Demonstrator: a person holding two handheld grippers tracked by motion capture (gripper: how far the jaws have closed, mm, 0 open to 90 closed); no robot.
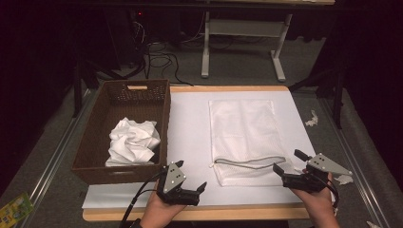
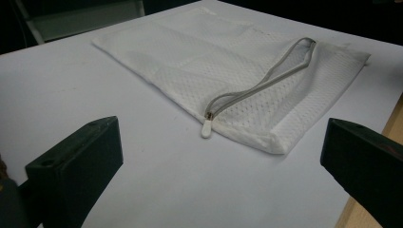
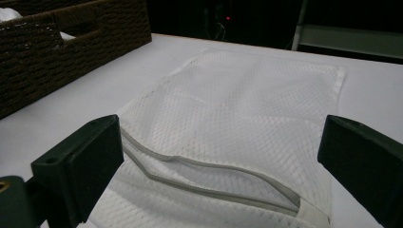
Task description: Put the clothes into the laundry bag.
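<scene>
A white mesh laundry bag lies flat on the white table cover, its grey zipper gaping open along the near end. The zipper pull sits at the bag's near left corner. My left gripper hovers open at the front edge, left of the bag, aimed toward that pull. Open too, my right gripper sits at the bag's near right corner, jaws on either side of the zipper opening. A crumpled white cloth lies in the brown wicker basket.
The basket stands at the table's left, its wall close beside the bag. The white cover between basket and bag is bare. Small white scraps lie off the table's right edge. Cables and a stand leg sit on the floor beyond.
</scene>
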